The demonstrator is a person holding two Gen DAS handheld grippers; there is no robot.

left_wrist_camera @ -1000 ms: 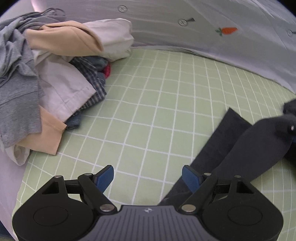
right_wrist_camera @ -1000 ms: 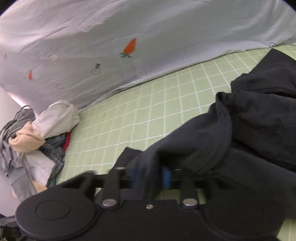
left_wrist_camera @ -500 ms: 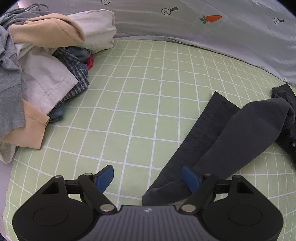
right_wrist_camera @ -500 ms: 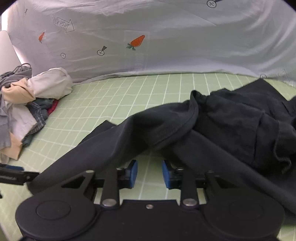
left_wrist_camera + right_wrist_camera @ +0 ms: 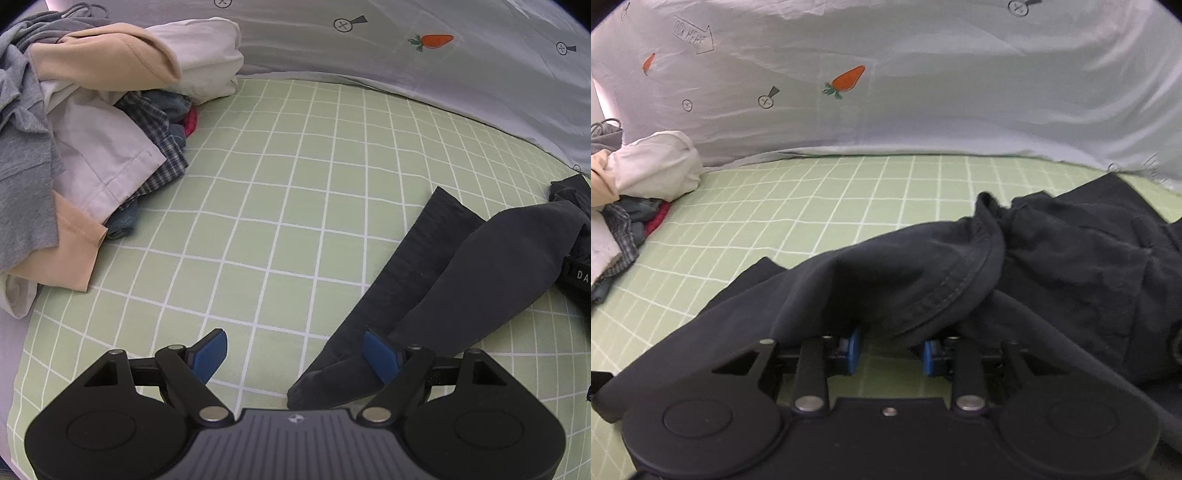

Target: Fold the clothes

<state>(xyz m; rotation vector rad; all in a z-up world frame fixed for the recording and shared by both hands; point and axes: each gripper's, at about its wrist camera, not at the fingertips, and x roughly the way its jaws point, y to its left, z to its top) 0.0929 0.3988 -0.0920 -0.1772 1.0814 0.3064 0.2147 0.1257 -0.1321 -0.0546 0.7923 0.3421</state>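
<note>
Plainly, the right hand-held gripper [image 5: 888, 350], jaws opening under the black trousers' [image 5: 1052, 266] seam on the bed [image 5: 886, 192], risked snagging it; the left hand-held gripper [image 5: 295, 352] gaped empty.

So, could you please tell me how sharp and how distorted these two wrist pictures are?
Left wrist view: sharp, evenly lit; the fisheye bows the green checked sheet and darkens the corners. Right wrist view: softer; the black garment is slightly blurred near the right tongs, and the grid curves the same way.
</note>
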